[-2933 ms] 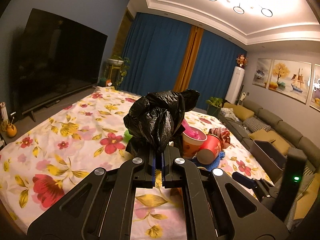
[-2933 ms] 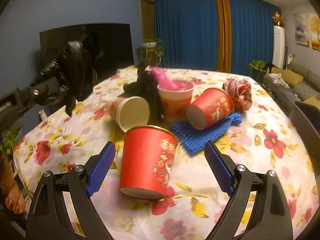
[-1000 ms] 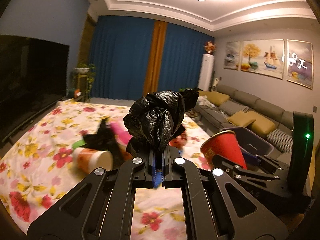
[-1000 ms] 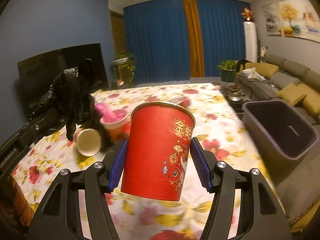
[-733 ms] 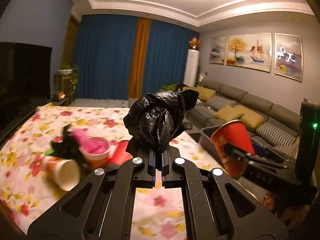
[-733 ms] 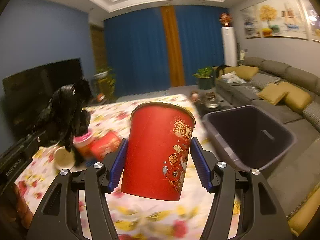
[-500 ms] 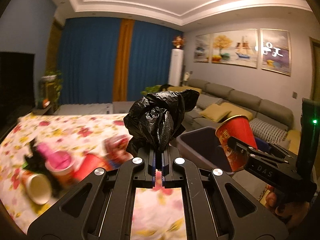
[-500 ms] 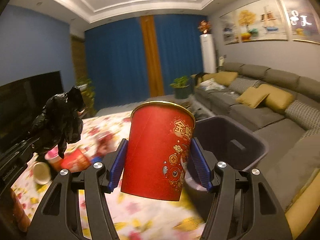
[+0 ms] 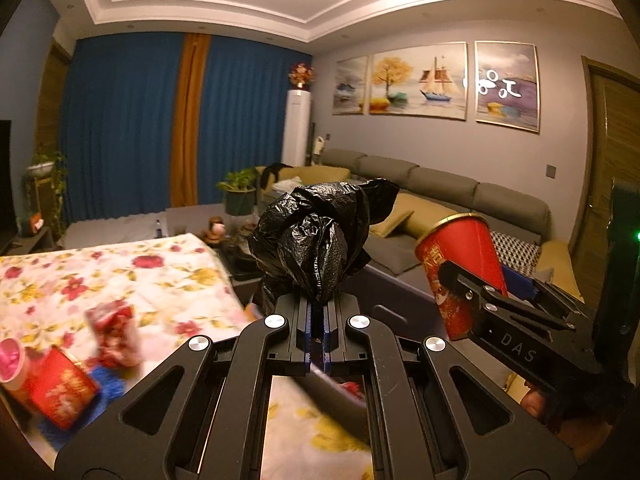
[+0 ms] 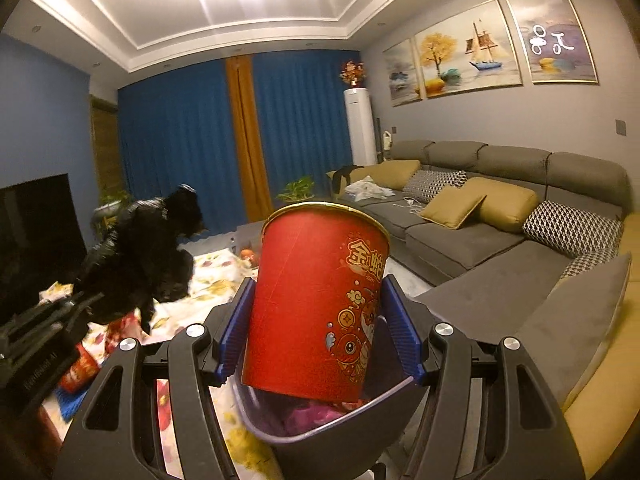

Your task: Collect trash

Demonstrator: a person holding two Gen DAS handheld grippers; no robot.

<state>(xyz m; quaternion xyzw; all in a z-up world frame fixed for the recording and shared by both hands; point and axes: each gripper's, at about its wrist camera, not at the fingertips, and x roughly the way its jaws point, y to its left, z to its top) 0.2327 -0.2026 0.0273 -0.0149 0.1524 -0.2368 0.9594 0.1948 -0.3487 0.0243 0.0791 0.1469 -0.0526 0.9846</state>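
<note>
My left gripper is shut on a crumpled black plastic bag, held up in front of the camera. My right gripper is shut on a red paper cup with gold print, its blue pads pressed on both sides. The cup hangs upright just above a dark grey bin, which holds some purple and pink scraps. In the left wrist view the right gripper and the cup are at the right, and the bin shows partly behind my fingers.
The floral-cloth table at the left bears more trash: red cups, a red wrapper and blue mesh. A grey sofa with cushions runs along the right wall. A television stands at the far left.
Both grippers have swung right, away from the table's trash pile and towards the sofa side. The red cup, earlier over the table, now hangs over the bin. Both grips are unchanged.
</note>
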